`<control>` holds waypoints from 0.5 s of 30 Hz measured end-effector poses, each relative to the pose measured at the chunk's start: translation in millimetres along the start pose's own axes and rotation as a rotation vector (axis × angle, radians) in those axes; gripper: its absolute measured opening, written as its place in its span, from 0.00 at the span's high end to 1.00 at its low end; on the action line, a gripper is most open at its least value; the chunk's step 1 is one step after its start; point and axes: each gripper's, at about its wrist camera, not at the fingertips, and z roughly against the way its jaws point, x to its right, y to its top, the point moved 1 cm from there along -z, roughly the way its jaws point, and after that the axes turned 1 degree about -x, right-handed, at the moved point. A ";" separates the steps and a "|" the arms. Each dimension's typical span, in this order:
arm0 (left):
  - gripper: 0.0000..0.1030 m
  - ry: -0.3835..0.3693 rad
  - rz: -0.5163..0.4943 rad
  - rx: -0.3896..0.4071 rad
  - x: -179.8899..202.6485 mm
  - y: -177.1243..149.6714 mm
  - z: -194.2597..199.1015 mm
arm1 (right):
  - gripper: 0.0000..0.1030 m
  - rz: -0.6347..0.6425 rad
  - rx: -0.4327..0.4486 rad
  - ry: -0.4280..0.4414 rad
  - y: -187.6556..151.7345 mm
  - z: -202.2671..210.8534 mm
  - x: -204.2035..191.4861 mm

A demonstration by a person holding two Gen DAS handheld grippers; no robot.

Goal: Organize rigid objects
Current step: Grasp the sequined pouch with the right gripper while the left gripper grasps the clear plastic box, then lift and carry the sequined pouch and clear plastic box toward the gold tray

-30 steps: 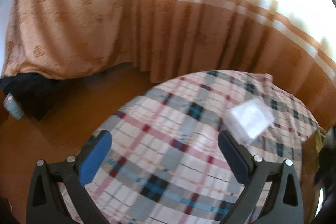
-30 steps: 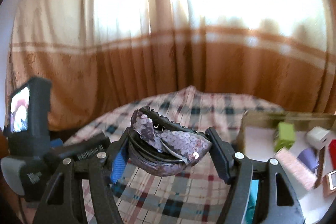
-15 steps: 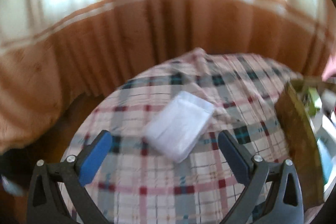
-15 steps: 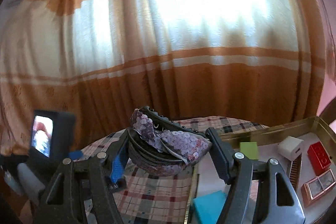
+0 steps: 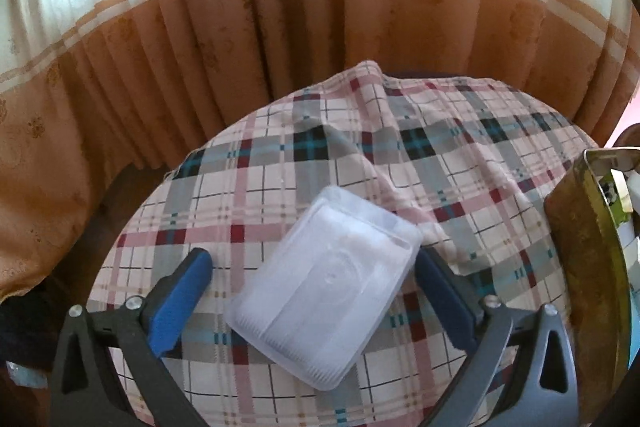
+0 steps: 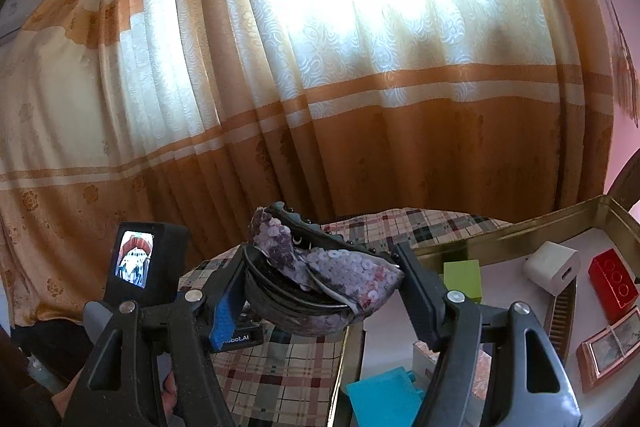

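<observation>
Lying flat on the checked table cloth, right between the spread fingers of the left claw: the clear plastic box, long axis slanted from near-left to far-right, no pad pressing it yet. Meanwhile pinched in the right claw, a sequined hair clip, just left of the gold tray and above its near-left corner.

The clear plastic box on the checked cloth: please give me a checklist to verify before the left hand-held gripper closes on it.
1. Clear plastic box lies between the fingers of the left hand-held gripper: ok.
2. Left jaws open wide enough: ok.
3. Box squared to the pads: not ok, it lies diagonally.
4. Blue pad touching the box: not ok, a gap shows.
5. Right hand-held gripper shut on the sequined hair clip: ok.
6. Free room for the box in the tray: cannot tell.
</observation>
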 end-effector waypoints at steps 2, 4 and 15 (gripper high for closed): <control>0.26 -0.035 0.004 0.011 -1.3 0.5 2.8 | 0.31 0.004 0.000 0.002 -0.4 0.1 0.0; 0.32 -0.055 0.039 0.008 -2.9 -2.0 2.5 | 0.31 0.007 0.004 0.002 -0.8 0.9 -0.1; 0.47 0.020 0.145 0.002 10.0 -34.2 30.4 | 0.31 0.004 -0.010 -0.006 -1.8 -3.0 3.7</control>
